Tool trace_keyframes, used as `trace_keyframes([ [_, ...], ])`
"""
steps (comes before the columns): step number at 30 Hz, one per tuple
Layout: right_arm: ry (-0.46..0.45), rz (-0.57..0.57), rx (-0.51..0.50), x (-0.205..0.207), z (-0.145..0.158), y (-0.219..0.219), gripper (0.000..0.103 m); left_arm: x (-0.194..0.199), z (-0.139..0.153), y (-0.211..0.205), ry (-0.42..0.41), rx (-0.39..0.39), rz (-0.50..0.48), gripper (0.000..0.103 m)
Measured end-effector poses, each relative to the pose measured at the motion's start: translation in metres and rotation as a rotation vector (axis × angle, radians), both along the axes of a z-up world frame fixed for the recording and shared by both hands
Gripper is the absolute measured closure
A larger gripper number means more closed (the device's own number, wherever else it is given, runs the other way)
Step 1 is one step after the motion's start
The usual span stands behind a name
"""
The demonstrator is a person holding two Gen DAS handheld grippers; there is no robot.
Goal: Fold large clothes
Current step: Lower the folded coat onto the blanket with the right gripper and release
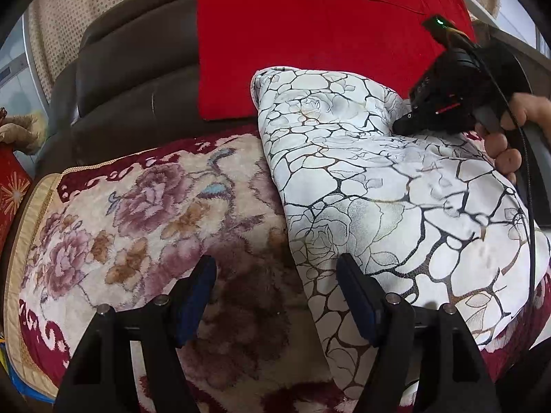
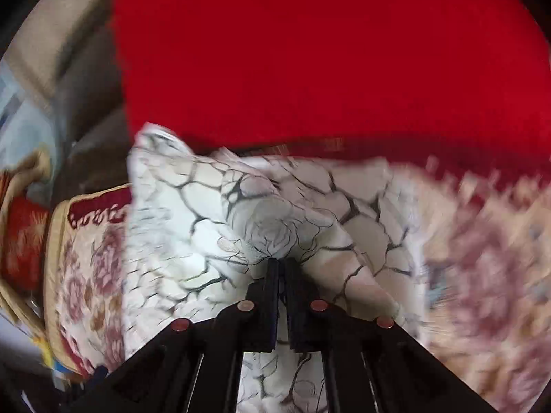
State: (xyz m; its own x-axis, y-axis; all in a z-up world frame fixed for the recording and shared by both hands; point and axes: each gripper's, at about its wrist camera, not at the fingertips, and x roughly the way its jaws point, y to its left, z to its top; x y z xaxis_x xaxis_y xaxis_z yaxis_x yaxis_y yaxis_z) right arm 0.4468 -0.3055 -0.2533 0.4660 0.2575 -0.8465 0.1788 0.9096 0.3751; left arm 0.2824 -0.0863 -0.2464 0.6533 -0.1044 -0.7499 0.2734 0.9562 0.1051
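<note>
A large white cloth (image 1: 372, 186) with a black crackle and rose print lies bunched on the flowered sofa cover (image 1: 131, 227). In the left wrist view my left gripper (image 1: 275, 296) hangs open just above the cover at the cloth's left edge, its right finger (image 1: 358, 303) over the cloth, nothing between the pads. A hand holds my right gripper (image 1: 406, 125) at the cloth's far right part. The right wrist view, blurred, has the right gripper (image 2: 281, 265) shut on a raised fold of the white cloth (image 2: 275, 220).
A red cushion (image 1: 310, 34) leans against the brown sofa back (image 1: 131, 79) behind the cloth. At the far left lie a red embroidered item (image 1: 12, 192) and a beige bundle (image 1: 20, 130). The sofa cover's gold-trimmed edge (image 1: 31, 234) runs down the left.
</note>
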Motion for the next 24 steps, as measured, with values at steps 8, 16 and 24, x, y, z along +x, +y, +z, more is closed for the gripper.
trace_keyframes([
  [8,-0.101,0.021,0.023,-0.058,0.045,-0.002,0.094,-0.002,0.001,0.0,-0.003,0.004,0.019,0.03],
  [16,-0.162,0.178,-0.088,-0.153,0.074,0.042,0.094,-0.003,0.001,-0.001,-0.008,0.009,0.032,0.03],
  [24,-0.115,0.143,-0.154,-0.181,0.014,0.029,0.097,-0.007,0.002,-0.003,-0.025,0.028,0.023,0.029],
])
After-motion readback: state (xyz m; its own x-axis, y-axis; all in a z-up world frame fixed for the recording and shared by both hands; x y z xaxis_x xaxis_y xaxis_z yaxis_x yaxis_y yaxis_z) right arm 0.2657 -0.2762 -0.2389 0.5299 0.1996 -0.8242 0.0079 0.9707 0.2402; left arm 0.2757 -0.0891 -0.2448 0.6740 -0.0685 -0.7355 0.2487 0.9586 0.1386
